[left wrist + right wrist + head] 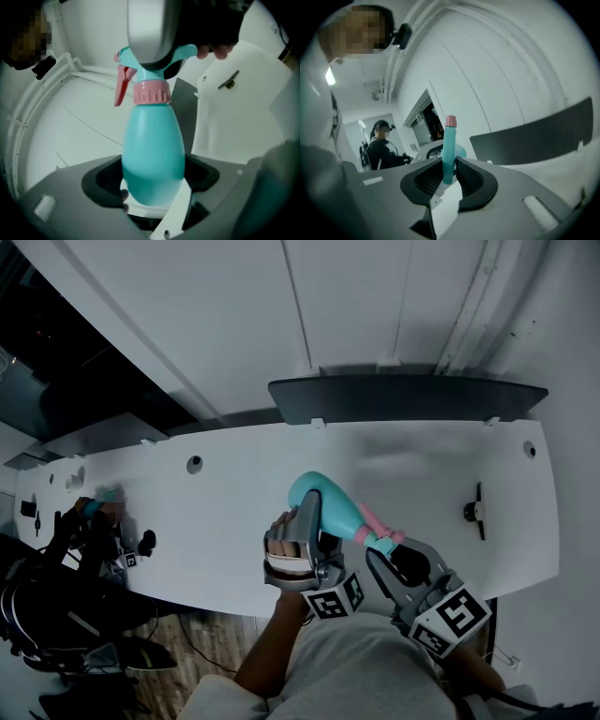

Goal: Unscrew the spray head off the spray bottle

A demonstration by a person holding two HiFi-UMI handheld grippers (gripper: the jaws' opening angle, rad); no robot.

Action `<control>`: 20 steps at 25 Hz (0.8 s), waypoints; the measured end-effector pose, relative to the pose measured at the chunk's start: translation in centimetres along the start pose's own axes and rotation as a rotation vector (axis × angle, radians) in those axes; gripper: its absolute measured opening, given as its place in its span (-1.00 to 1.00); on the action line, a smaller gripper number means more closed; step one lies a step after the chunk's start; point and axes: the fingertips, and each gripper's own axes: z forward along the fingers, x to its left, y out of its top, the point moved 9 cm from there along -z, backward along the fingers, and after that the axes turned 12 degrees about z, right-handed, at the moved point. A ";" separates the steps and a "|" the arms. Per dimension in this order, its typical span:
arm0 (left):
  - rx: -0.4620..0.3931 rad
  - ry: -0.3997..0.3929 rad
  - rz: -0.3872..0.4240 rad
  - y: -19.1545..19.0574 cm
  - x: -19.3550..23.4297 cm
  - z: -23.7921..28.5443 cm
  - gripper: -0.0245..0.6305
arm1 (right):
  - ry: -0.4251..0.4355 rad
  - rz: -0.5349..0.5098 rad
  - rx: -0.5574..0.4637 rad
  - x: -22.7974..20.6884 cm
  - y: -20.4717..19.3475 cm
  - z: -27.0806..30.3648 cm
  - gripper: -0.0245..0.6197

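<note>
In the head view a teal spray bottle (323, 502) hangs tilted above the white table (216, 521). My left gripper (309, 521) is shut on its rounded body (152, 154), which fills the gap between the two pads. A pink collar (151, 92) joins the body to the teal spray head (187, 50), which carries a pink trigger (123, 84). My right gripper (386, 554) is shut on the spray head (448, 157). The pads press on both of its sides, and its pink nozzle tip (450, 121) sticks out past them.
A dark grey panel (403, 397) stands along the table's back edge. A small black bracket (476, 511) lies on the table to the right. Another person with black gear (89, 531) is at the table's left end. The table's front edge runs just under both grippers.
</note>
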 end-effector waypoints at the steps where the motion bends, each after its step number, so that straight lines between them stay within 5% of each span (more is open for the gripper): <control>1: -0.014 -0.009 0.002 0.1 -0.1 0.0 0.23 | 0.002 -0.117 0.010 0.1 0.2 -0.1 -0.66; 3: -0.044 -0.025 -0.001 0.3 -0.3 -0.2 0.23 | -0.003 -0.418 0.058 0.5 0.4 -0.4 -0.66; 7: -0.087 -0.057 -0.007 0.5 -1.3 -0.5 0.23 | -0.039 -1.271 0.162 1.8 -1.7 -0.9 -0.66; 9: -0.092 -0.073 -0.026 0.5 -1.8 -0.7 0.23 | -0.030 -1.577 0.192 1.8 -2.6 -0.9 -0.66; 11: -0.085 -0.083 -0.064 0.4 -2.0 -0.8 0.23 | -0.016 -1.660 0.192 1.8 -2.6 -0.9 -0.66; 16: -0.069 -0.101 -0.109 0.1 -2.2 -0.9 0.23 | -0.046 -1.632 0.151 2.1 -2.9 -0.6 -0.64; 20: -0.049 -0.126 -0.168 -0.5 -2.3 -0.7 0.23 | -0.048 -1.500 0.115 2.3 -2.3 -0.4 -0.49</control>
